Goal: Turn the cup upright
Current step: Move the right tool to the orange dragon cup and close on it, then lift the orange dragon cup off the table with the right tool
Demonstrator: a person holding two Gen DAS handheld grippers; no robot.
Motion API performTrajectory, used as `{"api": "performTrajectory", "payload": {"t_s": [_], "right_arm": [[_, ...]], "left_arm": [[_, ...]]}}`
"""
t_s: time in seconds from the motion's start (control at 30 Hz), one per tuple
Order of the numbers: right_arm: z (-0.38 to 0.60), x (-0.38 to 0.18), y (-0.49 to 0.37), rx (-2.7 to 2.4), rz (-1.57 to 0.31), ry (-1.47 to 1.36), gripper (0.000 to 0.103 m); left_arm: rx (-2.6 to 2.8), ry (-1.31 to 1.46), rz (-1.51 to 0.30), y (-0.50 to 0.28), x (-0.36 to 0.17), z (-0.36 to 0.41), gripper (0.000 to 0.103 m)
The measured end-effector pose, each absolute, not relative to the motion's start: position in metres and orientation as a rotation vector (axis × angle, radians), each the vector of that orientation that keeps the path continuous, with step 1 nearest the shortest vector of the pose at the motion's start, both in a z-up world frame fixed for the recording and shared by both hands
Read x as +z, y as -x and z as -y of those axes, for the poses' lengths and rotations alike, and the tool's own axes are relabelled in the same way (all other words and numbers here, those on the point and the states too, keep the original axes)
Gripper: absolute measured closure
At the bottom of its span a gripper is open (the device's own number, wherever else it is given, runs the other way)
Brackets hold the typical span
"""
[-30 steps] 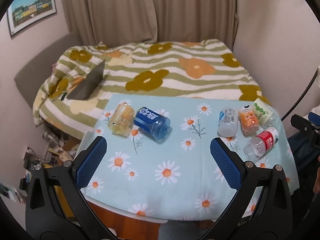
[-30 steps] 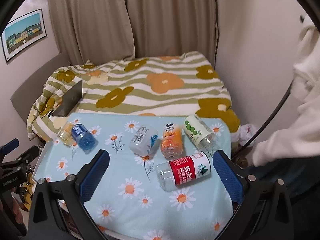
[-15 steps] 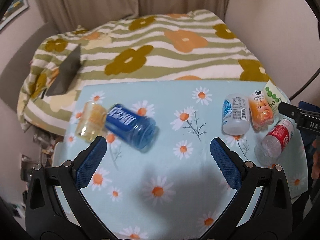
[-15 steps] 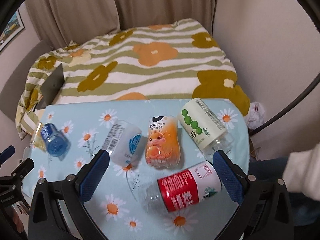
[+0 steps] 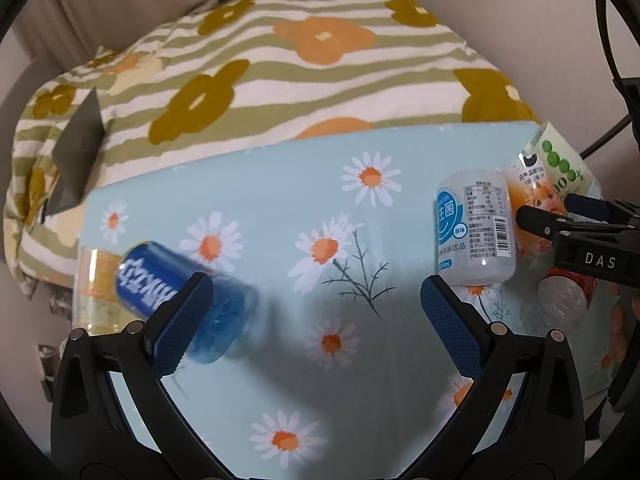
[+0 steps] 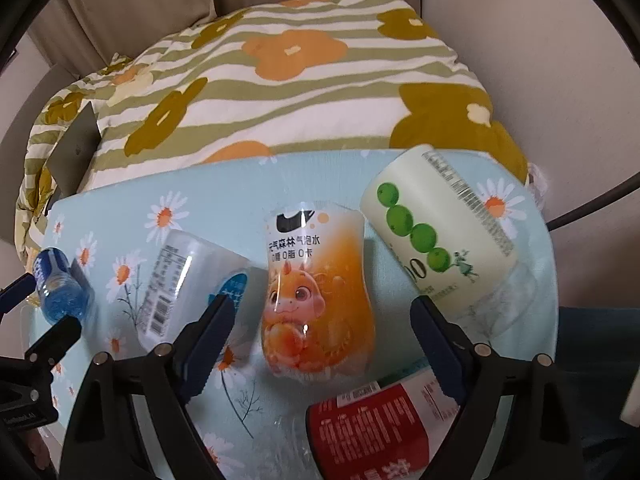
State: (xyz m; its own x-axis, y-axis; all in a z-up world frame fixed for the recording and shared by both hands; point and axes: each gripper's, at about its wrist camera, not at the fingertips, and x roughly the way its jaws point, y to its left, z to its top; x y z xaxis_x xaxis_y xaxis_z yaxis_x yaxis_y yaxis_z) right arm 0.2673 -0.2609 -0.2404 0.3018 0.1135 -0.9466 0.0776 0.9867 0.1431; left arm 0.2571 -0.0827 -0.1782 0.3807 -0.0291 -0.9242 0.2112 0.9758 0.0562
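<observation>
Several cut-bottle cups lie on their sides on a daisy-print table (image 5: 280,208). A blue cup (image 5: 160,276) lies at the left, touching a yellow cup (image 5: 94,280). My left gripper (image 5: 316,312) is open, and its left finger overlaps the blue cup. In the right wrist view an orange cup (image 6: 316,288) lies between the jaws of my open right gripper (image 6: 320,328). A white cup (image 6: 180,276), a green-dotted cup (image 6: 436,228) and a red cup (image 6: 372,428) lie around it. The blue cup also shows in the right wrist view (image 6: 60,292).
A bed with a striped flowered blanket (image 5: 280,68) lies right behind the table. A grey laptop (image 5: 76,160) sits on the bed at the left. A wall stands on the right. My right gripper's finger shows in the left wrist view (image 5: 560,224).
Both grippers have moved forward and down toward the table. The left one has come close to the blue cup, the right one close to the orange cup. Both stay open.
</observation>
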Motion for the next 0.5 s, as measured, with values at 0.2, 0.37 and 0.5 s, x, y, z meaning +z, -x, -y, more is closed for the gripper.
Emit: {"api": "performTrajectory", "payload": {"t_s": [0.2, 0.37, 0.5], "right_arm": [[0.260, -0.252, -0.276, 0.023, -1.288, -0.177, 0.032], [0.259, -0.256, -0.279, 0.031, -1.295, -0.173, 0.043], [0.257, -0.257, -0.279, 0.039, -1.295, -0.171, 0.047]], "left_arm": [[-0.175, -0.190, -1.187, -0.266, -0.186, 0.090, 0.000], [-0.179, -0.198, -1.186, -0.270, -0.186, 0.092, 0.000], [-0.178, -0.199, -1.186, -0.270, -0.186, 0.092, 0.000]]}}
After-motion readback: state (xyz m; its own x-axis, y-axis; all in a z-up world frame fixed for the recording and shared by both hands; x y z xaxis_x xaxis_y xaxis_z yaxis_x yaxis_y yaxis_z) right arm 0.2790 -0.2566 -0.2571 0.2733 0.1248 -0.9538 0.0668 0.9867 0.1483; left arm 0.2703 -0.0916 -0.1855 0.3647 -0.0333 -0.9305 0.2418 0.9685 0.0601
